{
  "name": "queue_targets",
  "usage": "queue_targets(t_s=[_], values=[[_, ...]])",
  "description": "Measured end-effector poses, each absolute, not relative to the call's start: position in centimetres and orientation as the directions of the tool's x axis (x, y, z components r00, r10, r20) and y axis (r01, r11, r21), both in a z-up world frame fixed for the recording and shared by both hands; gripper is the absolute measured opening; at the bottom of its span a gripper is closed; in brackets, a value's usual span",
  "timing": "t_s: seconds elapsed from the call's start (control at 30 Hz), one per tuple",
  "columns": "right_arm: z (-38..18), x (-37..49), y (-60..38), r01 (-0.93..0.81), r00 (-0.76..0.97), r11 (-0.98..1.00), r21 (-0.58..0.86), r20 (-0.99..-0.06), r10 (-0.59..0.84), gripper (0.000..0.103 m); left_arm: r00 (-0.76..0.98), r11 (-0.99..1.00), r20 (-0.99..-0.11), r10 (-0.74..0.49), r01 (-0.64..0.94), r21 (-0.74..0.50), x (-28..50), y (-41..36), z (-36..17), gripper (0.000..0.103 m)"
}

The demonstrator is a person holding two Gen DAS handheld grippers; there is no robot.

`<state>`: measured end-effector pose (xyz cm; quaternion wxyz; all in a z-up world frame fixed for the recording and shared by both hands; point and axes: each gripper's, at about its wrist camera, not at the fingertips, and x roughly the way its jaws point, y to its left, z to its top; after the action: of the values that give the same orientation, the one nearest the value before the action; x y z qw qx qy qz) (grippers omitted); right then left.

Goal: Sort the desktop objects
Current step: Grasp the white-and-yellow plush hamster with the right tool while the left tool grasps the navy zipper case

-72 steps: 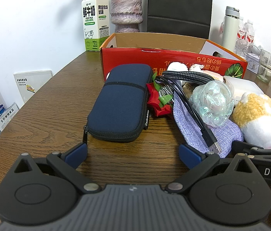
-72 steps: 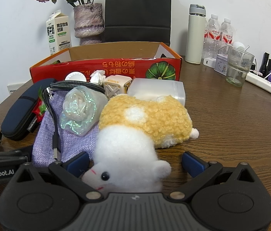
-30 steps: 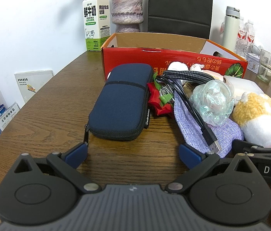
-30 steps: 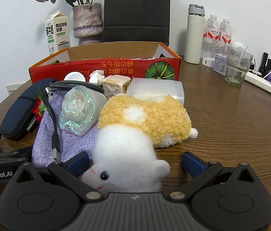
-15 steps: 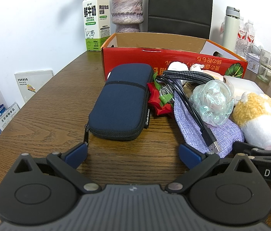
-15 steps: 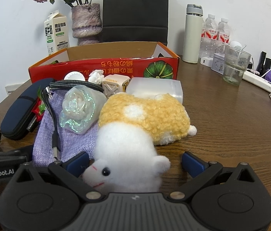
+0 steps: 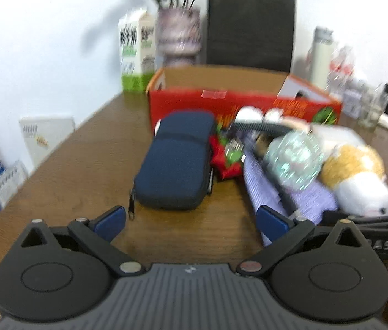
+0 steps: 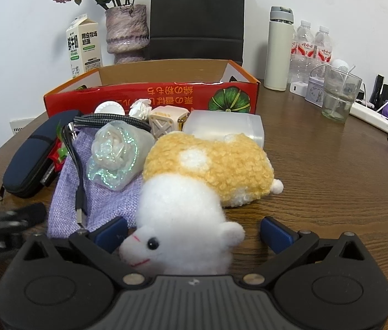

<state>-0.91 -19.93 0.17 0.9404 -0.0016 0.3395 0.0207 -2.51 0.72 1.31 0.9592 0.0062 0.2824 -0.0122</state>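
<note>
Left wrist view, blurred: we are holding the left gripper [image 7: 191, 217] low over the wooden bench [image 7: 84, 165], its jaws standing released with only bare wood between them. Just beyond the tips, a navy zip case [image 7: 177, 162] is lying lengthwise; to its right a red and green trinket [image 7: 225, 156], a lilac cloth pouch [image 7: 290, 192] with a black cable [image 7: 265, 126] across it, a glittery wrapped ball [image 7: 293, 159] and a yellow and white plush toy [image 7: 359, 176] are crowding together. A red cardboard box [image 7: 221, 104] is standing open behind them, with a milk carton [image 7: 136, 55] and a vase [image 7: 179, 33] beyond. Right wrist view, sharp: we are holding the right gripper [image 8: 194, 233] with its jaws released around the plush toy's [image 8: 194, 192] white head, the pads not pressing it. The pouch [image 8: 97, 198], ball [image 8: 114, 156], a clear plastic box [image 8: 227, 126] and a beige cube [image 8: 166, 119] are sitting in front of the red box [image 8: 152, 99]. A thermos [image 8: 279, 49] and a glass [image 8: 339, 93] are standing well apart to the right.
</note>
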Motion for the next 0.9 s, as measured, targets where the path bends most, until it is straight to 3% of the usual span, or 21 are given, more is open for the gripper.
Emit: queue_targets(t_s=[0.1, 0.2, 0.27, 0.37, 0.47, 0.53, 0.67, 0.73, 0.77, 0.8, 0.87, 0.9], values=[[0.2, -0.9, -19.9, -0.042, 0.768, 0.999, 0.012, -0.639, 0.040, 0.103, 0.885, 0.998, -0.465, -0.011, 0.039, 0.051, -3.1, 0.7, 2.4, 0.103], [0.2, -1.3, -20.3, -0.059, 0.765, 0.998, 0.014, -0.641, 0.054, 0.103, 0.897, 0.997, -0.441, -0.027, 0.058, 0.056, -1.9, 1.3, 3.3, 0.103], [0.5, -1.9, -20.9, -0.059, 0.772, 0.998, 0.032, -0.633, 0.066, 0.103, 0.894, 0.998, -0.446, -0.042, 0.062, 0.032, -0.4, 2.2, 3.7, 0.103], [1.7, -3.1, -22.4, -0.069, 0.834, 0.994, 0.087, -0.541, 0.105, 0.103, 0.874, 0.996, -0.480, -0.075, 0.086, 0.000, 2.1, 3.1, 3.8, 0.102], [2.3, -2.6, -23.3, -0.097, 0.851, 0.990, 0.107, -0.507, 0.138, 0.102, 0.846, 0.993, -0.522, -0.111, 0.115, -0.024, 4.3, 3.4, 3.1, 0.090], [2.3, -1.8, -23.5, -0.102, 0.843, 0.990, 0.094, -0.520, 0.136, 0.097, 0.826, 0.995, -0.555, -0.096, 0.102, -0.021, 5.2, 3.3, 2.5, 0.071], [1.7, -0.5, -23.8, -0.126, 0.817, 0.983, 0.131, -0.549, 0.178, 0.087, 0.812, 0.993, -0.572, -0.120, 0.109, -0.054, 5.4, 3.5, 1.4, 0.069], [1.5, -0.1, -23.6, -0.123, 0.810, 0.985, 0.122, -0.561, 0.171, 0.078, 0.811, 0.994, -0.574, -0.113, 0.099, -0.055, 5.5, 3.5, 1.1, 0.079], [1.2, 0.0, -23.4, -0.124, 0.804, 0.985, 0.116, -0.571, 0.168, 0.076, 0.807, 0.994, -0.581, -0.110, 0.092, -0.060, 5.7, 3.7, 1.0, 0.079], [1.0, 0.0, -23.1, -0.128, 0.797, 0.985, 0.116, -0.578, 0.172, 0.067, 0.802, 0.992, -0.584, -0.124, 0.096, -0.080, 5.8, 3.9, 1.0, 0.068], [0.8, -0.1, -23.1, -0.135, 0.793, 0.981, 0.138, -0.579, 0.191, 0.052, 0.799, 0.989, -0.585, -0.140, 0.080, -0.128, 5.3, 4.3, 1.5, 0.063], [0.9, -0.4, -23.1, -0.132, 0.797, 0.982, 0.139, -0.574, 0.188, 0.053, 0.805, 0.989, -0.578, -0.131, 0.070, -0.126, 4.8, 4.4, 1.8, 0.062]])
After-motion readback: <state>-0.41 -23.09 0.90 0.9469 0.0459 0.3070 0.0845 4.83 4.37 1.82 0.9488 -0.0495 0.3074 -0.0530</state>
